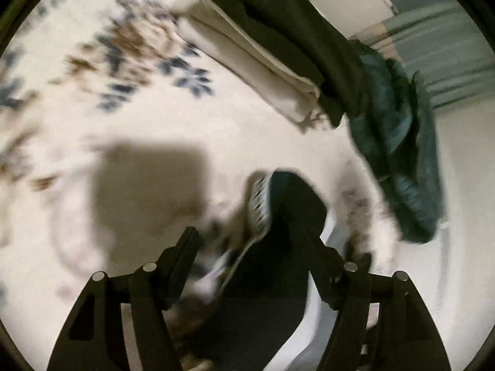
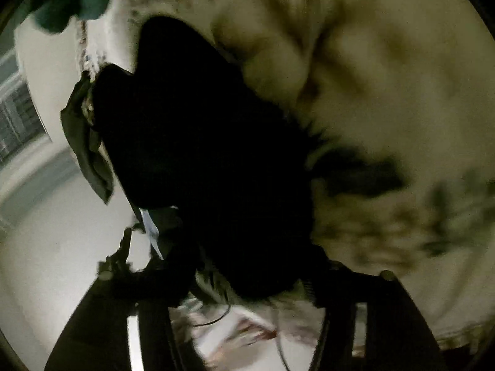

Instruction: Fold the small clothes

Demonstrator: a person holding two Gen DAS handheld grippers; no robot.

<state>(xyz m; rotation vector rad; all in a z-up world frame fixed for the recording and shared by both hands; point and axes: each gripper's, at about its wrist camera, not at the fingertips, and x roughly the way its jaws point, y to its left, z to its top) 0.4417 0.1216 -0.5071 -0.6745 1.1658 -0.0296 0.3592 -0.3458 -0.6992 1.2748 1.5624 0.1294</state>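
Blurred in both views

Left tool: jaws apart, a black garment with a white patterned edge between them; right finger buried in the dark cloth, left finger clear of it; pinched or merely draped over that one finger, cannot tell

Black garment: hanging over a cream bedsheet printed with blue and brown flowers

Beyond the black garment, further up the bedsheet: folded cream cloth with a dark green garment on top of it

Right of the black garment, at the sheet's edge: rumpled teal garment

Right tool: fingers dark and smeared, mostly hidden behind the same black garment, which fills the middle of that view; gripping or not, cannot tell

Left of the black garment there: an olive fold of cloth; above it, a scrap of teal; to its right, the flowered bedsheet
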